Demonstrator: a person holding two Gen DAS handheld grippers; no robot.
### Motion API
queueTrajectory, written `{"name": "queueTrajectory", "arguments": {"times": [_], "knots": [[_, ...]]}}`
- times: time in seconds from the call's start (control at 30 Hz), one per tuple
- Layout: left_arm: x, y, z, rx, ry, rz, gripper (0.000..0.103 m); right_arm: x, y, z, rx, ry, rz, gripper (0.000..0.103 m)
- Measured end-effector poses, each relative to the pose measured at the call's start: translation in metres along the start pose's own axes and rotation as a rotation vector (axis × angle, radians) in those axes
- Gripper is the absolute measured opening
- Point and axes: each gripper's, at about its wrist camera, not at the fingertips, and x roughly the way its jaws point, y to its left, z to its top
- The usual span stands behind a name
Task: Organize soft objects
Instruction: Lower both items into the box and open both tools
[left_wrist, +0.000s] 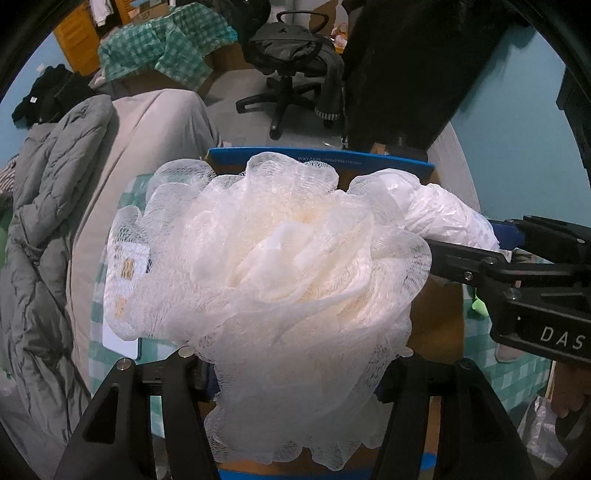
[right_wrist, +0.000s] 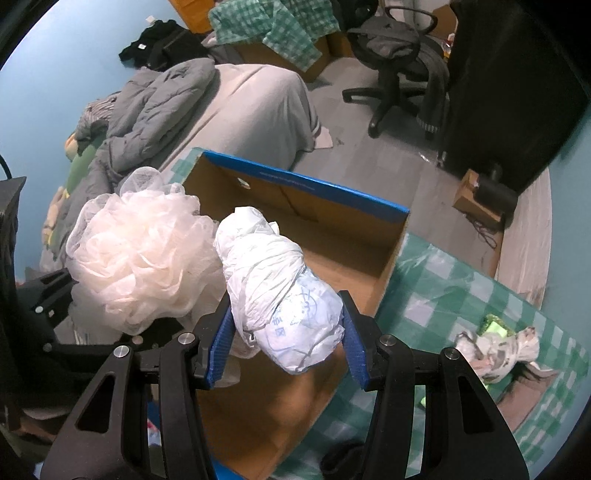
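Two soft things are held above the open, seemingly empty cardboard box (right_wrist: 295, 229): a mesh bath pouf (left_wrist: 280, 258) pinched in the left tongs (left_wrist: 295, 363), a knotted plastic bag bundle (right_wrist: 280, 295), long axis pointing far-left, clamped in the right tongs (right_wrist: 286, 343).

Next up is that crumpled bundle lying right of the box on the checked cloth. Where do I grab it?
Take the crumpled bundle across its bulging middle, coming straight down from above: it lies flat on the checked cloth, and its thin twisted ends would likely slip from the jaws.
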Motion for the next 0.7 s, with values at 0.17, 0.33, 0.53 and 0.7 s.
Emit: {"name": "queueTrajectory", "arguments": {"times": [0.17,0.33,0.53,0.7], "knots": [[0.005,0.003,0.0,0.012,0.011,0.017,0.073,0.01,-0.003,0.002,0.031,0.017,-0.011,0.056],[0.0,-0.001,0.0,0.035,-0.006,0.028,0.077,0.005,-0.002,0.002,0.038,-0.003,-0.035,0.072],[-0.013,-0.004,0.0,0.022,-0.024,0.036,0.08,-0.006,-0.006,0.004,0.049,-0.025,-0.046,0.073],[-0.025,-0.006,-0.002,0.006,-0.035,0.02,0.084,-0.019,-0.009,0.001,0.046,-0.048,-0.063,0.077]]}}
